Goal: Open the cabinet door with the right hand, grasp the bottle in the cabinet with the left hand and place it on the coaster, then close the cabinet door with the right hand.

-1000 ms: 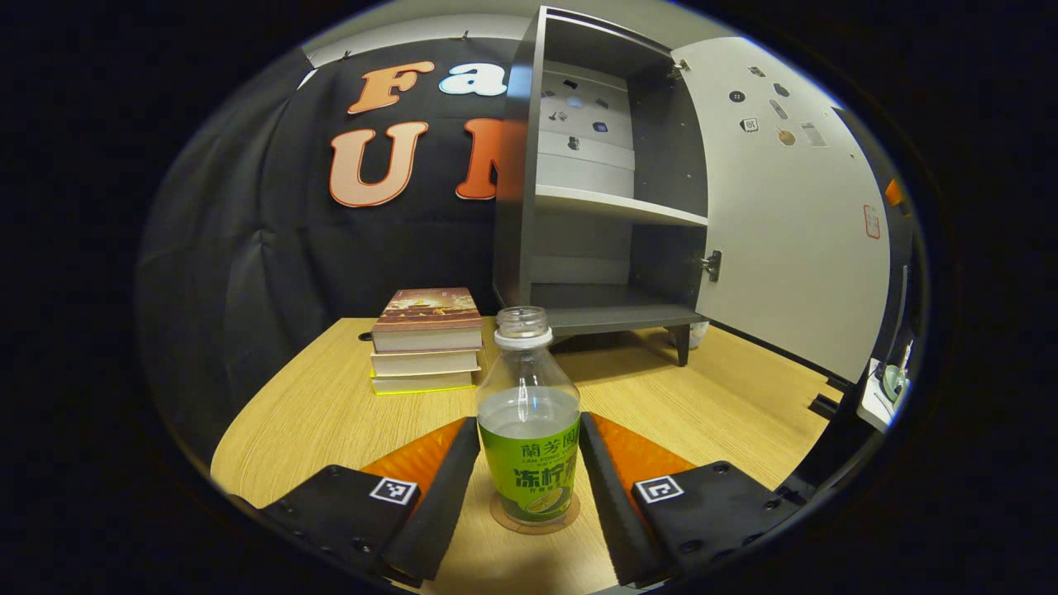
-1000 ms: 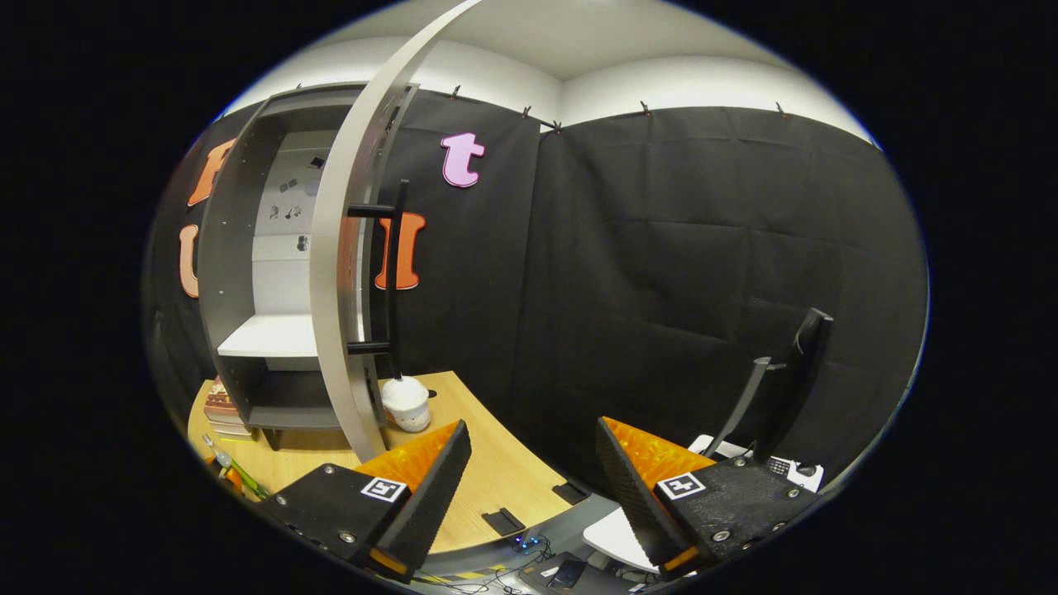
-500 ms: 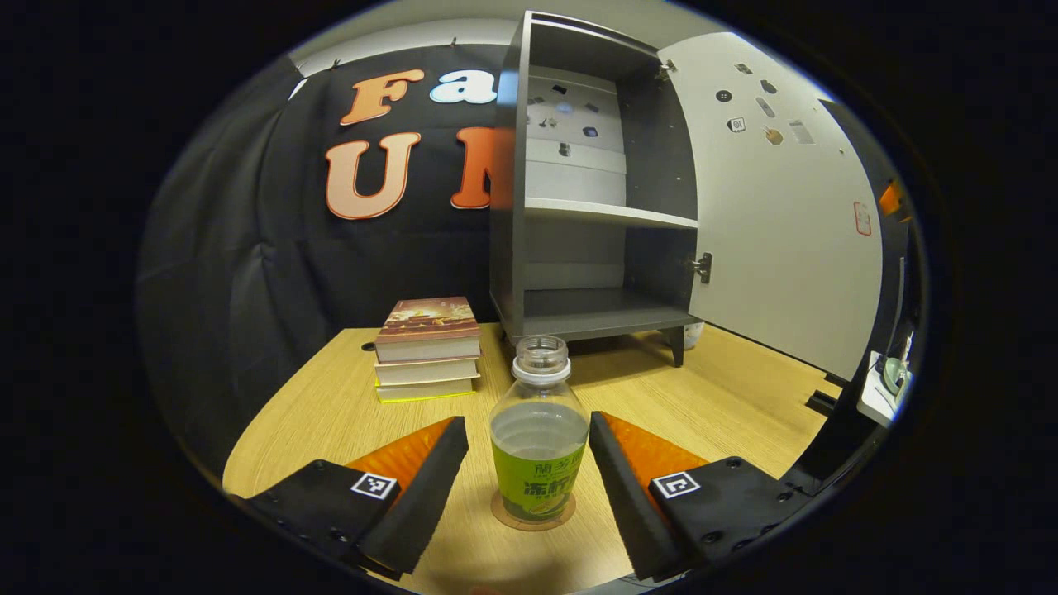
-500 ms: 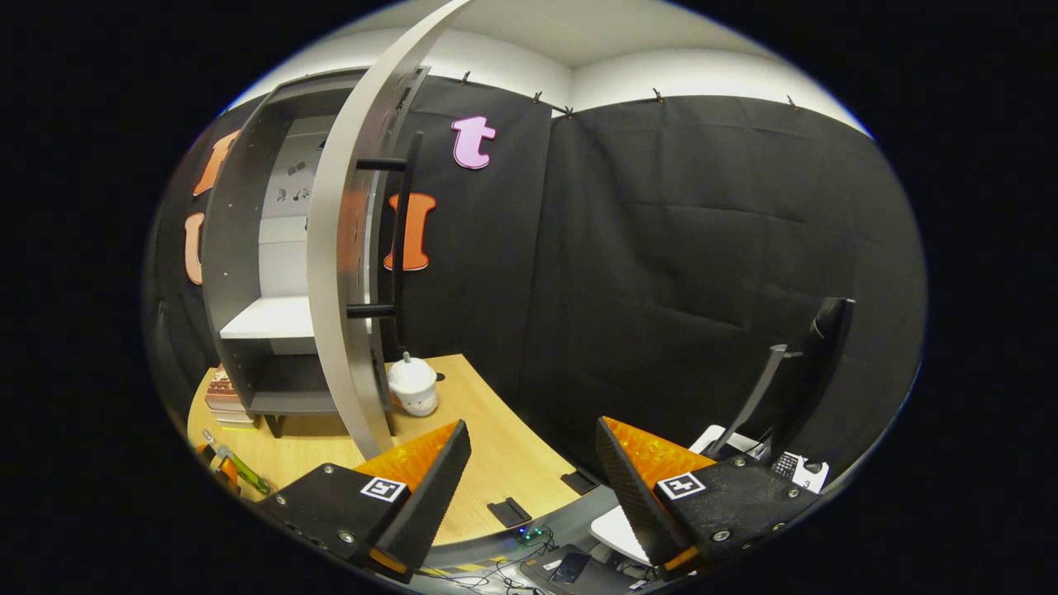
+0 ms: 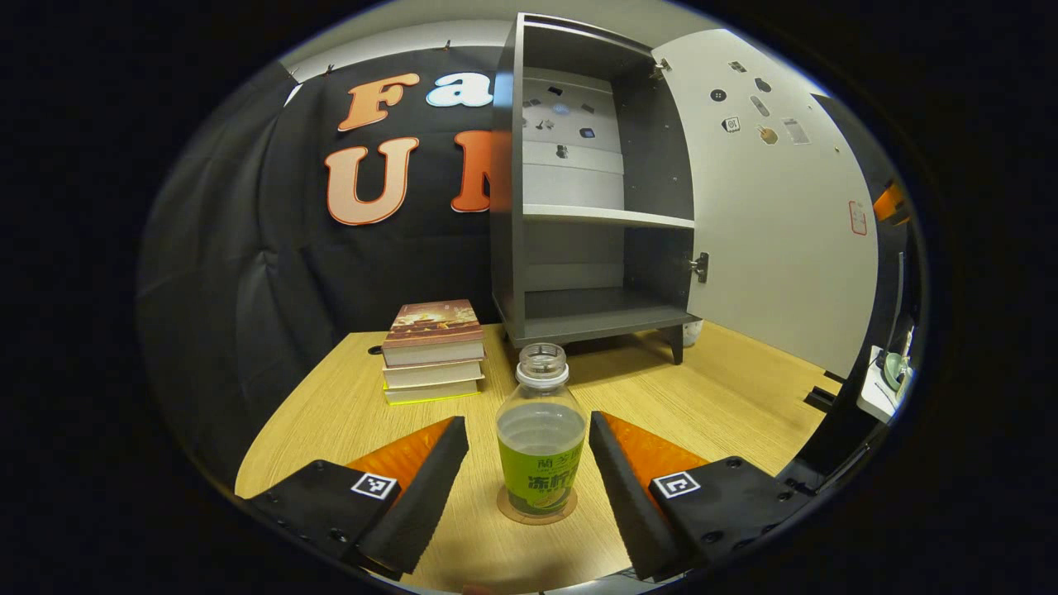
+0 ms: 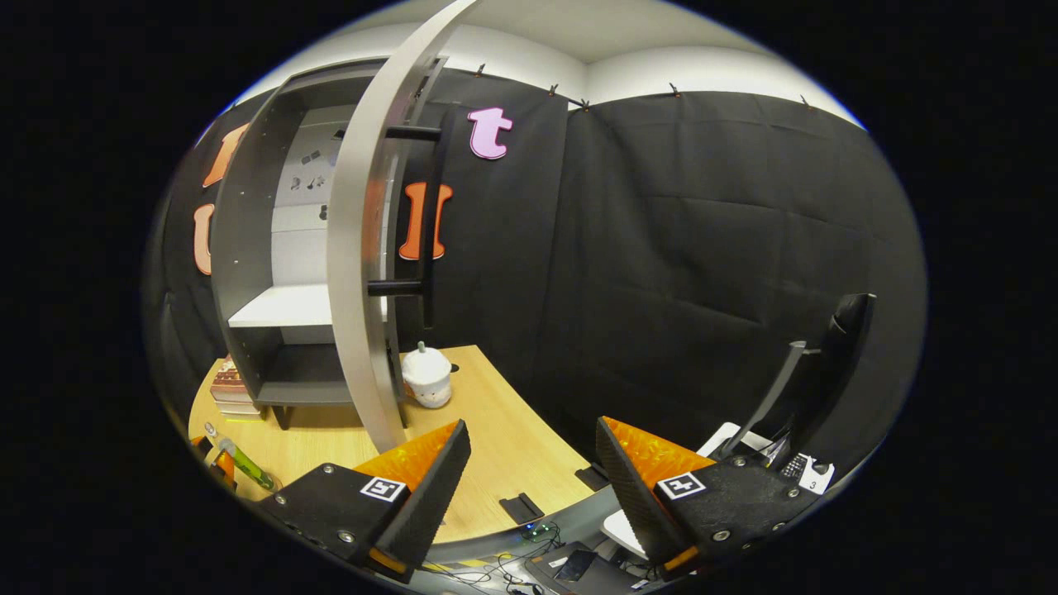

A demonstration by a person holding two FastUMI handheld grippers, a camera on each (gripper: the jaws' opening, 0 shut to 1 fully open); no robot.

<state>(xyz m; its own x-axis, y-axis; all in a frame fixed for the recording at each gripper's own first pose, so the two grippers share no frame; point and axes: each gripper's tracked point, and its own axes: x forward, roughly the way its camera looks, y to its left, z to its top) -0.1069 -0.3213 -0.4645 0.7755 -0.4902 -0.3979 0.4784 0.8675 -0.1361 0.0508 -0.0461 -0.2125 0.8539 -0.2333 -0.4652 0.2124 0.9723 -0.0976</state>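
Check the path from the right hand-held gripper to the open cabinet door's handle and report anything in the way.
Nothing visible blocks it. The right hand-held gripper, jaws open, faces bare light wooden tabletop; the pale grey cabinet door with its black bar handle stands up-left. The small white lidded cup sits beyond the door's foot.

Two fisheye views, low over the bench (image 5: 727, 397)

Left gripper view faces the open cabinet (image 5: 579, 190) head-on from close above the bench; right gripper view looks from the cabinet's right side, edge-on along its door (image 6: 359, 248). Both share cabinet, door, books (image 5: 434, 347) and bench.
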